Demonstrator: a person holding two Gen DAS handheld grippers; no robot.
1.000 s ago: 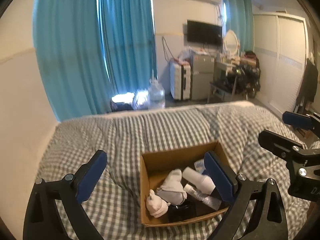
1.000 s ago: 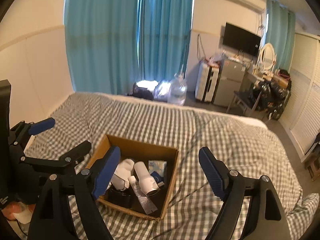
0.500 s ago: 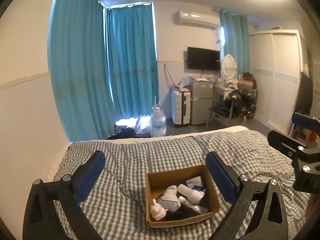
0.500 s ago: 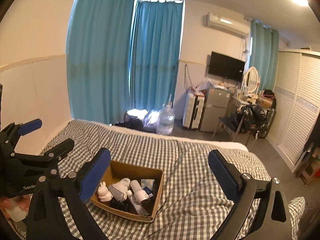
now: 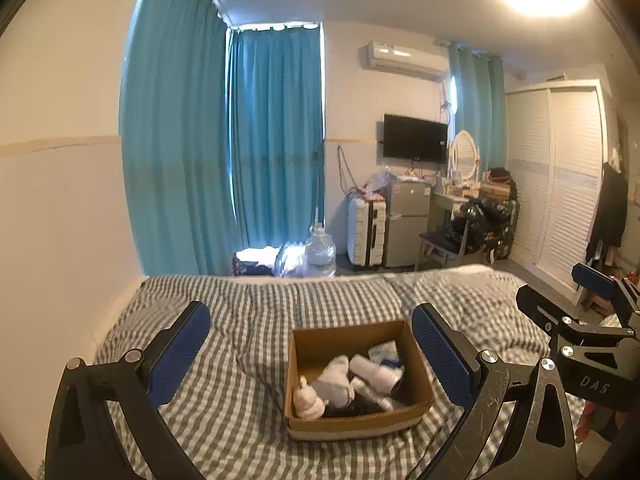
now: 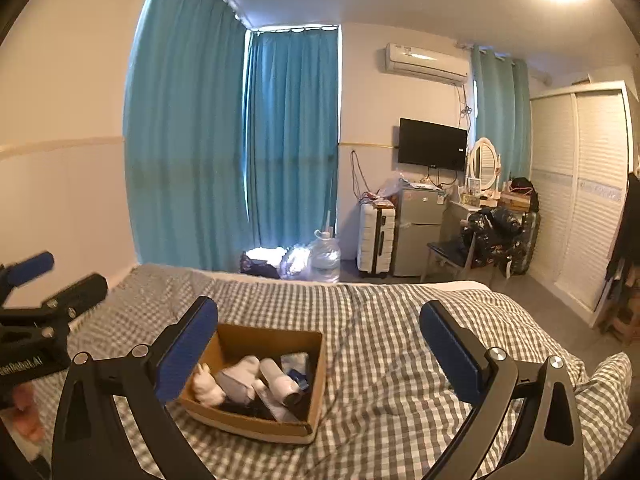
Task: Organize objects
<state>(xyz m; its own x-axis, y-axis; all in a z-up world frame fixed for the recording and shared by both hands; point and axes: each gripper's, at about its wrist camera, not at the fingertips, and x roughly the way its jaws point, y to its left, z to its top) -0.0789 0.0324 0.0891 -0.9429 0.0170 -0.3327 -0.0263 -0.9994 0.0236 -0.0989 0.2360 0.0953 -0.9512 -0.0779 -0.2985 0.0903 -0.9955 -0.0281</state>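
Observation:
An open cardboard box point(image 5: 352, 426) sits on the grey checked bed point(image 5: 240, 400). Inside lie a white plush toy point(image 5: 308, 400), a pale bundled cloth point(image 5: 336, 380), a white bottle point(image 5: 374, 374) and some small packets. My left gripper point(image 5: 310, 314) hovers back from the box, open, with nothing between its blue pads. In the right wrist view the box point(image 6: 248, 426) lies low and left, with the plush toy point(image 6: 206, 390) and bottle point(image 6: 278, 380) inside. My right gripper point(image 6: 319, 307) is open wide and empty, to the right of the box.
A white wall borders the bed on the left. Beyond the bed's far edge stand a water jug point(image 5: 320, 254), a white suitcase point(image 5: 366, 232), a small fridge point(image 5: 408, 224) and a cluttered chair point(image 5: 452, 240). A white wardrobe point(image 5: 560, 184) fills the right side.
Both grippers have drawn back and risen from the box, which now looks smaller and lower in both views. The right gripper's jaws have spread wider.

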